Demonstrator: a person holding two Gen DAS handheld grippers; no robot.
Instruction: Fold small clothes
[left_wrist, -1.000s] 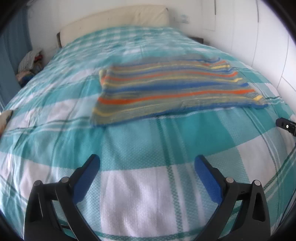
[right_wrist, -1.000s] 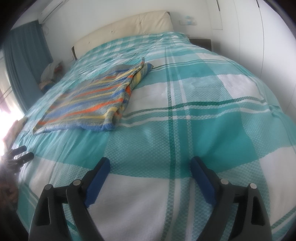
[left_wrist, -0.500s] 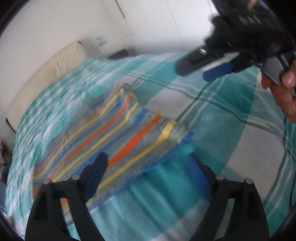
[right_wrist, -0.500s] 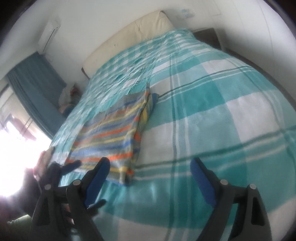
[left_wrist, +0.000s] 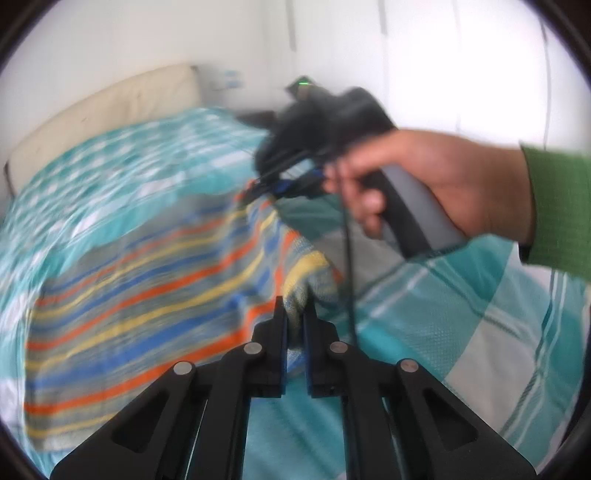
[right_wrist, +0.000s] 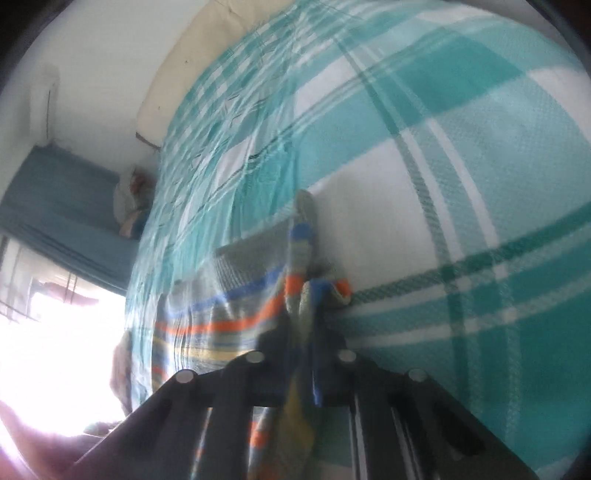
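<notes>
Garment (left_wrist: 140, 295) lies on the bedspread (left_wrist: 461, 332), headboard (left_wrist: 103, 110) behind it; my left gripper (left_wrist: 294, 321) sits at its near right corner; my right gripper (left_wrist: 280, 184) at the far right corner, behind the left.

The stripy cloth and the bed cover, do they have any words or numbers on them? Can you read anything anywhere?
No words or numbers can be read in either view.
striped cloth: only coloured stripes, blurred.
checked bed cover: only a teal and white pattern.
left tool and right tool: no label shows.
Small thing on the wall by the headboard: too blurred to read.
</notes>
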